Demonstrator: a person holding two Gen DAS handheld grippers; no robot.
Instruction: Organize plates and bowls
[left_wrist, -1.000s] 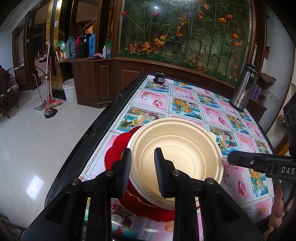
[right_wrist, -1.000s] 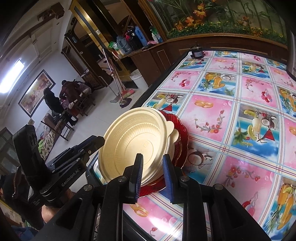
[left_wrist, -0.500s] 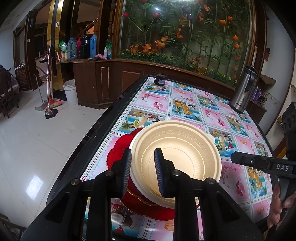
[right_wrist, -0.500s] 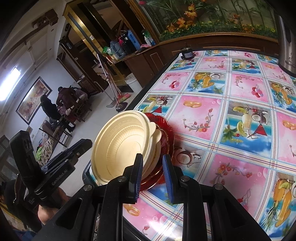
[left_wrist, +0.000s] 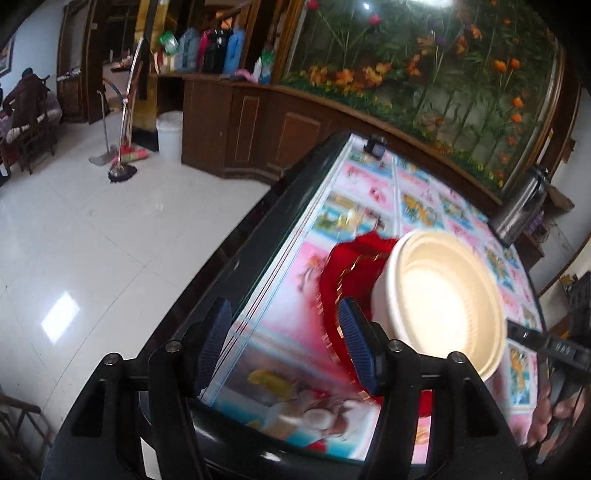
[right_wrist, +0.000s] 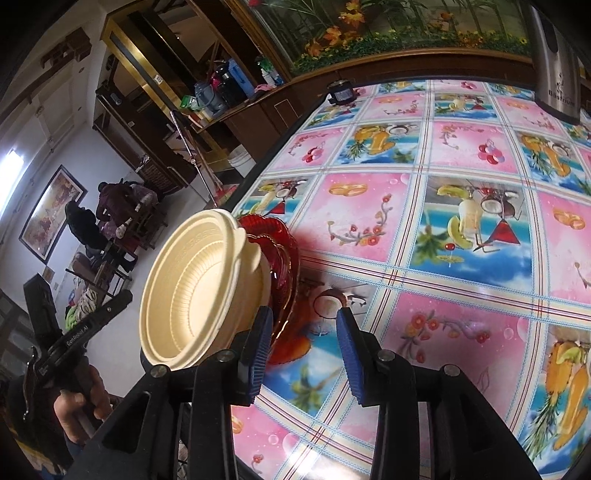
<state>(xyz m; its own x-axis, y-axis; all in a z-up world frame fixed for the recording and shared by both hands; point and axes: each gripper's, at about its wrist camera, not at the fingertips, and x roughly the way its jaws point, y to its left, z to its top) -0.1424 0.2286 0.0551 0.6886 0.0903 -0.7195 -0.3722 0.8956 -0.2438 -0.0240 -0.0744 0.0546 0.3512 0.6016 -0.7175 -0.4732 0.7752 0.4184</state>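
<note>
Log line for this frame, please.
bowls: stacked on red plates | left gripper: opening, empty | right gripper: opening, empty | table: near-edge stack

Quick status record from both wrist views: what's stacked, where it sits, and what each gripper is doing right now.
stack: cream bowls nested, sitting on red plates
place: near the table edge, floor side
left gripper: jaws opening, nothing between them, bowls off to its right
right gripper: jaws opening, nothing between them, bowls off to its left
also on table: steel flask, far side
</note>
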